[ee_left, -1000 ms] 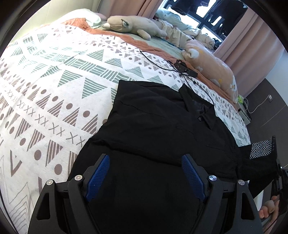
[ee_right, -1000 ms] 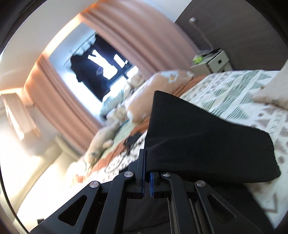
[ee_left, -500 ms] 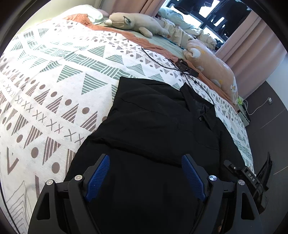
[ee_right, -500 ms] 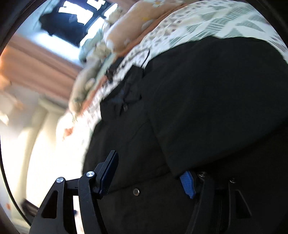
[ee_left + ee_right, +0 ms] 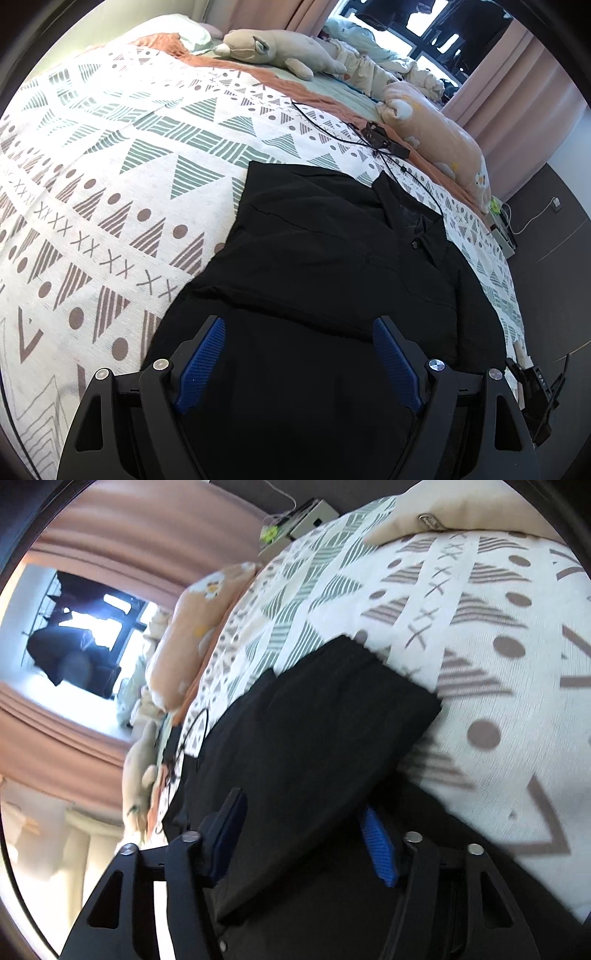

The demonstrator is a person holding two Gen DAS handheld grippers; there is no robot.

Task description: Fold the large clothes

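Folding the black shirt (image 5: 332, 266) on the bed (image 5: 110, 166)

The right gripper (image 5: 306, 834), jaws just closing, has the sleeve (image 5: 325, 716) loose between them (not pinched); the left gripper (image 5: 295, 354) waits wide open, empty. Next, probably smooth it.

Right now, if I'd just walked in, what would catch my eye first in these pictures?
A big black shirt lies spread across the patterned bedspread, collar towards the plush toys by the window. Over its lower part the left gripper hovers with its blue-padded fingers wide apart. In the right wrist view, a sleeve lies between the right gripper's parted fingers.
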